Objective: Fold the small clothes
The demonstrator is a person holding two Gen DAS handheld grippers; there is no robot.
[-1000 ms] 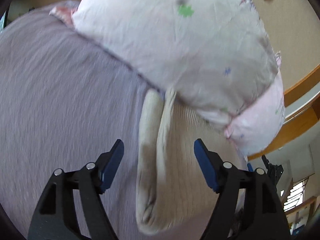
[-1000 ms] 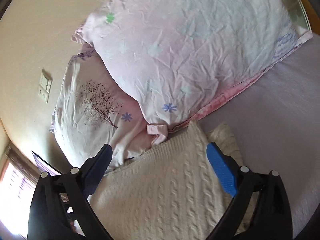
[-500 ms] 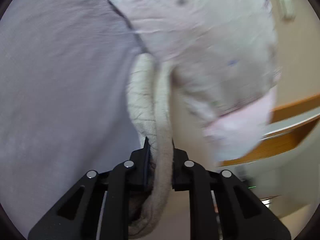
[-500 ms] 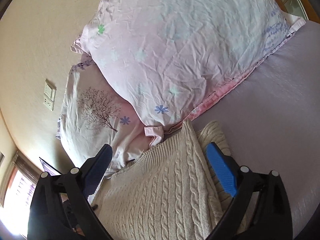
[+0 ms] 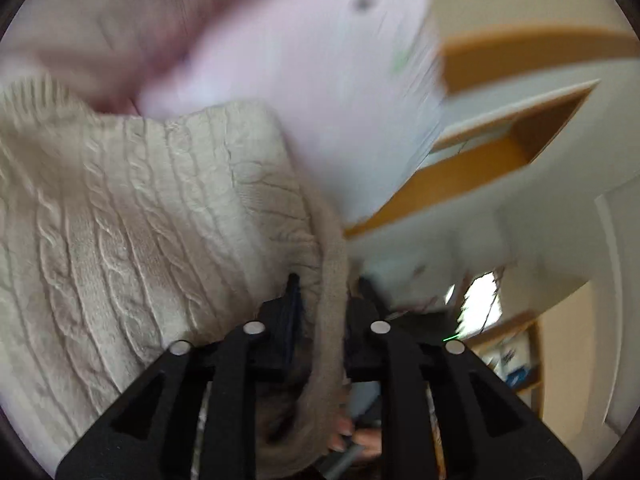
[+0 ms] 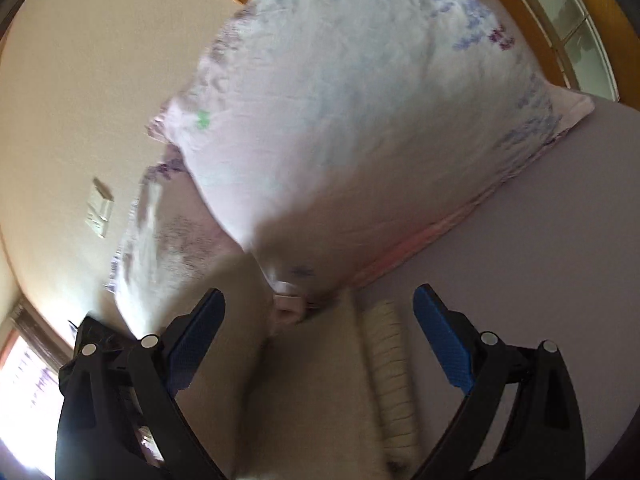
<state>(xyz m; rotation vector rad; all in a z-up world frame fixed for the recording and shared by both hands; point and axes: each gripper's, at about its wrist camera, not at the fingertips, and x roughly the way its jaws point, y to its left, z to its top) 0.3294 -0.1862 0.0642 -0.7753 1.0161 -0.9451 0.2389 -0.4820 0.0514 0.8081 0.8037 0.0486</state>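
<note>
A cream cable-knit sweater (image 5: 132,232) fills the lower left of the left wrist view. My left gripper (image 5: 326,292) is shut on its edge and holds it lifted and turned. In the right wrist view the same sweater (image 6: 320,384) lies blurred between the fingers, with a folded ribbed part (image 6: 392,364) beside it on the bed. My right gripper (image 6: 320,312) is open, its blue pads on either side of the sweater, not touching it.
A pink flowered pillow (image 6: 360,120) lies just beyond the sweater on the lilac bed sheet (image 6: 540,260), with a second pillow (image 6: 160,248) behind it against the beige wall. Wooden shelving (image 5: 500,152) shows at the left gripper's right.
My left gripper closed on the sweater's edge, then lifted and swung it over. My right gripper stayed open and tilted upward over the sweater.
</note>
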